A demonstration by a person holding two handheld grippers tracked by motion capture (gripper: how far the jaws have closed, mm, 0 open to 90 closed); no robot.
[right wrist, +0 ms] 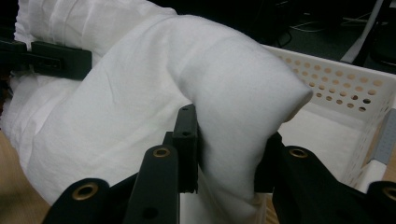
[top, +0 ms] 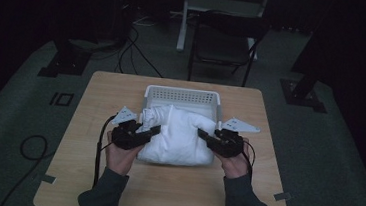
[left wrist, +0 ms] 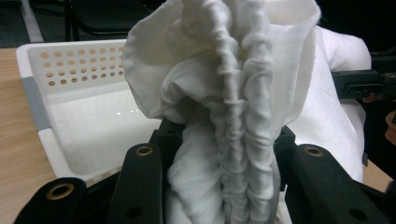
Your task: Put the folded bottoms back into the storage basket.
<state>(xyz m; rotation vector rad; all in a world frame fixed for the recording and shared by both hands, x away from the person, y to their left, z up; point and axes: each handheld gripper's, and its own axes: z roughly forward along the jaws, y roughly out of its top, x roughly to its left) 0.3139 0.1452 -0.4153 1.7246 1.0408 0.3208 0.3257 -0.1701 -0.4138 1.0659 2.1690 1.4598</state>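
Observation:
A bulky white cloth lies half over the front of a white perforated basket on the wooden table. My left gripper is shut on the cloth's left side; in the left gripper view a gathered, wrinkled bunch of cloth stands squeezed between my two black jaws. At the cloth's right side my right gripper pinches a smooth fold between its jaws, with the basket wall just behind. The other gripper's jaw presses the cloth farther off.
The wooden table has bare room to the left, right and front of the cloth. A dark chair and a white frame stand behind the table. Cables trail over the floor at the left.

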